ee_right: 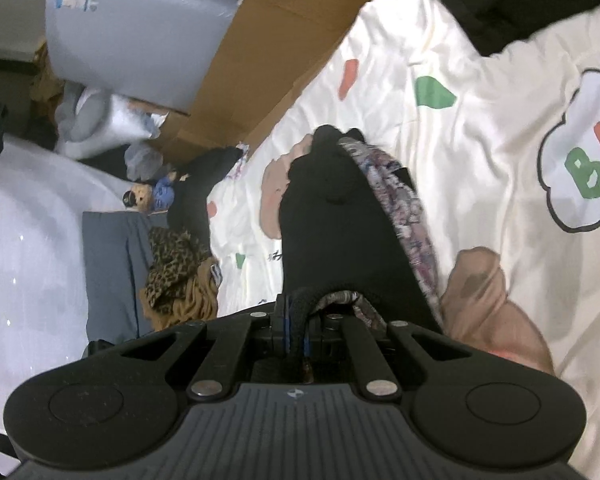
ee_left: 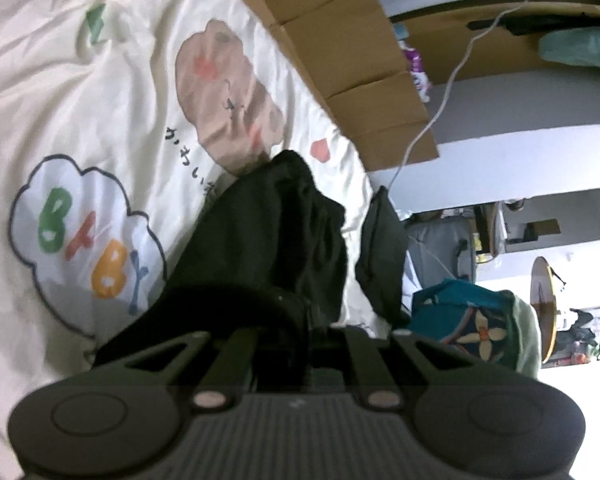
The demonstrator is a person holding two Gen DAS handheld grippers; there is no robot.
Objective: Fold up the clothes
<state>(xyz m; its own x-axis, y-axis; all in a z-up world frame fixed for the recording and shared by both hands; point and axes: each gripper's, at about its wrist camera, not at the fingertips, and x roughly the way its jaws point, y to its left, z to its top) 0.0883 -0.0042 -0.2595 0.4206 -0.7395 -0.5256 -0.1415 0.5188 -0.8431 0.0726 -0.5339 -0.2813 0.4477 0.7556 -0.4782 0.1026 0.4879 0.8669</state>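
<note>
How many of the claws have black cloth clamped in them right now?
2. The left claw grips the black garment over the cream bedsheet; the right claw pinches its dark corded edge.

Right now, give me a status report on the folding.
Left gripper and right gripper both shut on the black garment. It hangs over the bedsheet, not yet folded. Nothing in the way.

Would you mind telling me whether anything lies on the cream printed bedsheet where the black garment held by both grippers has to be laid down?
Nothing visible blocks it. The black garment hangs from the shut right gripper and left gripper over bare cream printed bedsheet. The leopard-print cloth lies off at the bed's edge.
</note>
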